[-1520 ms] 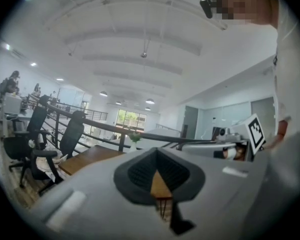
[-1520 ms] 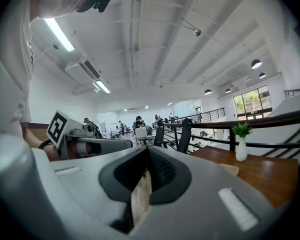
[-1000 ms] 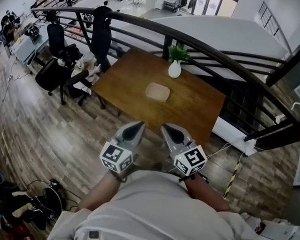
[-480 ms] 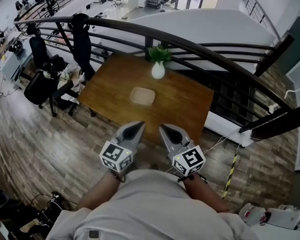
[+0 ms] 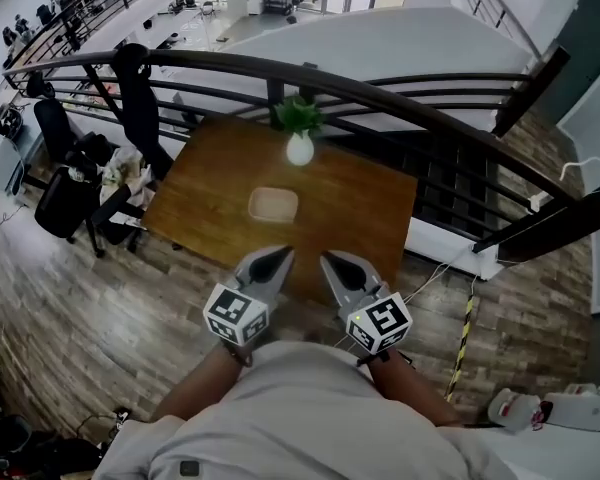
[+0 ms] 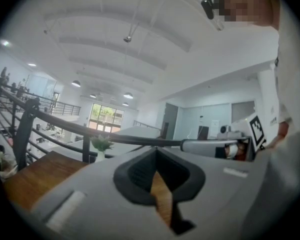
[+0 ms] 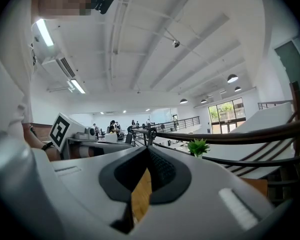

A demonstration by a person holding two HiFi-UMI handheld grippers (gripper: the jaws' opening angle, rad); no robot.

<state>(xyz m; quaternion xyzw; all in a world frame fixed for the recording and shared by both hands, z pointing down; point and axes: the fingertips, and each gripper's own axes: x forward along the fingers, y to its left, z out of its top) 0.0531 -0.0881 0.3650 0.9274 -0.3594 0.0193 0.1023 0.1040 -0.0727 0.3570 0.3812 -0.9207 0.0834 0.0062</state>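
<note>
Nearest of all, the person's pale shirt (image 5: 300,418) fills the bottom of the head view, and both forearms reach forward from it. Just ahead, the left gripper (image 5: 279,254) and the right gripper (image 5: 327,259) are held side by side, near each other but not touching. Each carries its marker cube (image 5: 236,315) on the end toward the body.

The left gripper view shows that gripper's jaws clenched, tips meeting, with nothing caught between them. Only a sliver of brown wood shows behind the dark pads. The right gripper view shows the same: jaws pressed together and empty.

Below the grippers lies a plank floor (image 5: 80,308). Their tips show against the near edge of a brown wooden table (image 5: 365,208). A shallow pale dish (image 5: 272,205) lies near the middle of that table, well apart from both grippers and a little to the left of the gap between them. Behind the dish, at the table's far edge, stands a white vase (image 5: 300,150) with a green plant (image 5: 298,116).

A dark curved railing (image 5: 410,98) runs just past the vase. To the table's left are black office chairs (image 5: 65,193), one with something pale on it. Far beyond the railing is a lower level with desks, too small to make out
</note>
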